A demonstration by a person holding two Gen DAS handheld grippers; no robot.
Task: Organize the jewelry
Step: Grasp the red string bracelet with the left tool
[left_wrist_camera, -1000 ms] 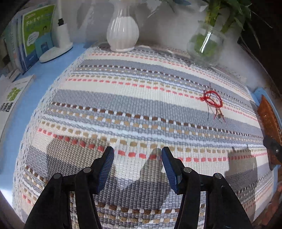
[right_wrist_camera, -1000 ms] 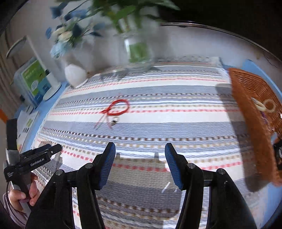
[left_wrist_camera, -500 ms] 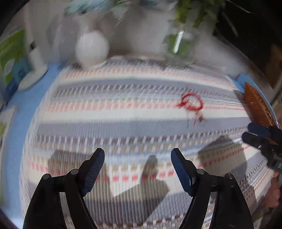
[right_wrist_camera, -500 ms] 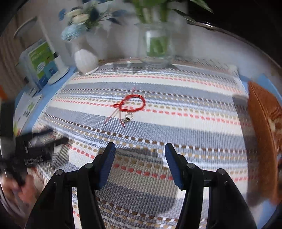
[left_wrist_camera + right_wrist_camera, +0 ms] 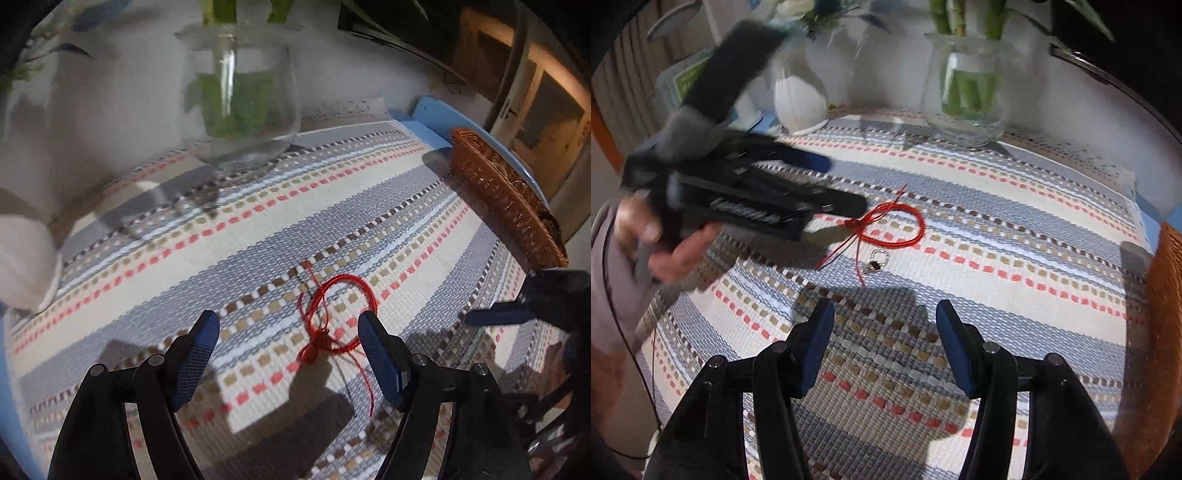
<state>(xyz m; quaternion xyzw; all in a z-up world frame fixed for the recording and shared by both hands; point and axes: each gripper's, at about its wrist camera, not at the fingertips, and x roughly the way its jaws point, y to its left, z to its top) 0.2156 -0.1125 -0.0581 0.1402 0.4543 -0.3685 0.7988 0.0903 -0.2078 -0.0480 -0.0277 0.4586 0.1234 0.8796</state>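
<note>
left gripper [image 5: 288, 326] hangs wide open right over the red string bracelet [image 5: 334, 314] on the striped mat [image 5: 258, 229], nothing pinched. right gripper [image 5: 884, 314] sits half open and empty, wicker basket [image 5: 509, 206] off at the mat's edge.

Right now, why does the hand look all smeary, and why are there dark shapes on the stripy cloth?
In the right wrist view, the left gripper and the hand holding it are smeared by motion blur, while the red string bracelet stays sharp. In the left wrist view, the glass vase looks soft, and light from behind throws gripper-shaped shadows onto the striped cloth. Both views bend at the edges.
</note>
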